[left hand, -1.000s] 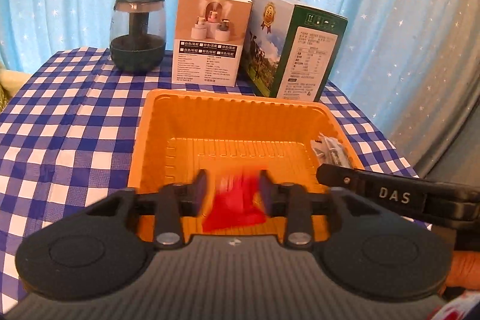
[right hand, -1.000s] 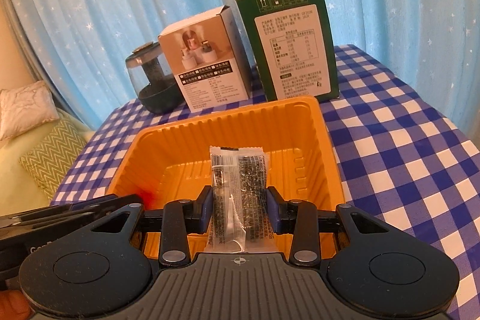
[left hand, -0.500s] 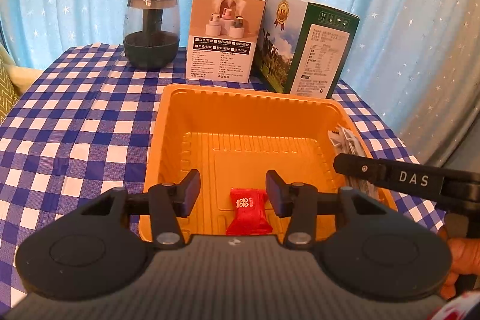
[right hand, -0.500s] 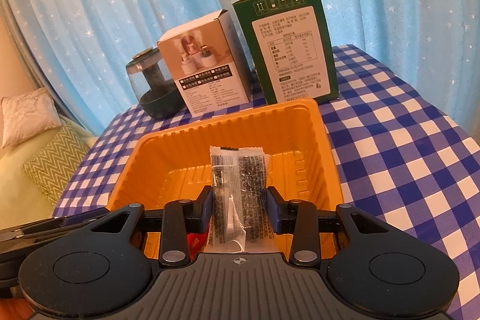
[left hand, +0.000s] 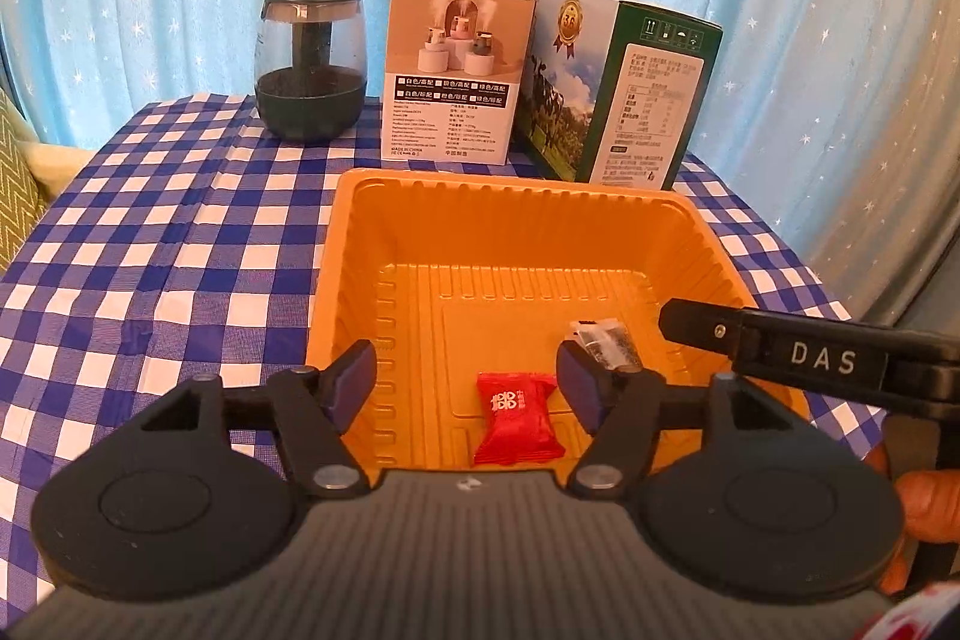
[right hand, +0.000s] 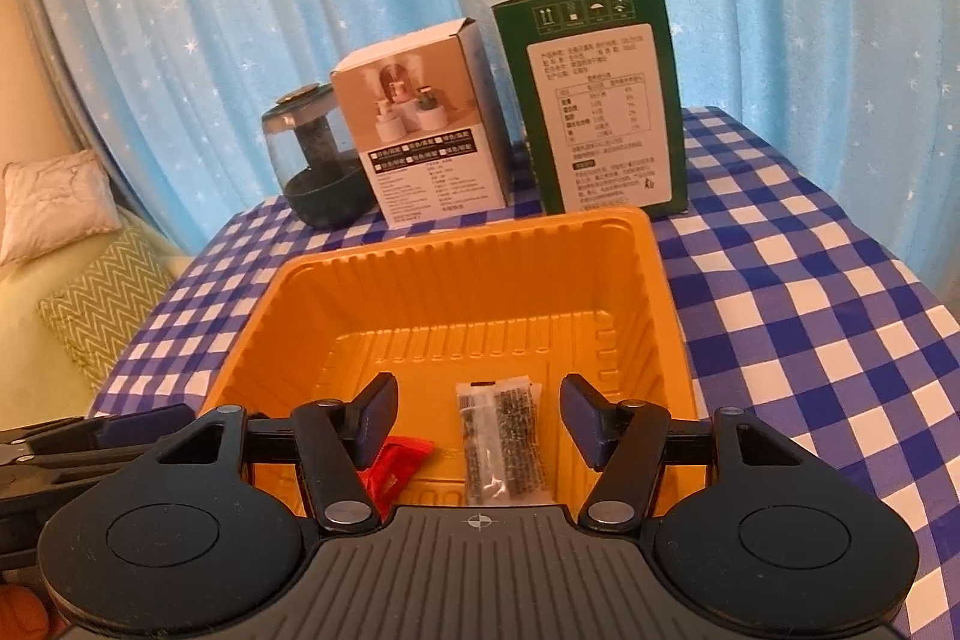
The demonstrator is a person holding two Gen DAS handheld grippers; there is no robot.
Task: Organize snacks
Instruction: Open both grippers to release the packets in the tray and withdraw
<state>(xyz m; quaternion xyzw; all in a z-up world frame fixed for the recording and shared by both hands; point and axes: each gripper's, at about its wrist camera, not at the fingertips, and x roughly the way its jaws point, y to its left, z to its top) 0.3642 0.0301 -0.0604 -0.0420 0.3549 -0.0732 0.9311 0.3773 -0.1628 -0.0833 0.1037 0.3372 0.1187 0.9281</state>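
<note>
Snacks inside ribbed orange plastic tray (left hand: 354, 244) on blue-and-white checked counter (left hand: 150, 244): red wrapped candy (left hand: 517, 417) flat near front wall, clear packet of dark seeded bar (right hand: 503, 441) just beside it. Left tool (left hand: 467, 381) spread wide above candy, gripping nothing. Right tool (right hand: 479, 415) likewise spread over packet, empty. Behind tray: dark green glass humidifier (left hand: 310, 61), white carton (left hand: 453, 67), green box (right hand: 591, 97).

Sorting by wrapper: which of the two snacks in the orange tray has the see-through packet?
The dark seaweed-like snack, lying between the open right claw's fingers. The other, left of it, is an opaque red packet.
</note>
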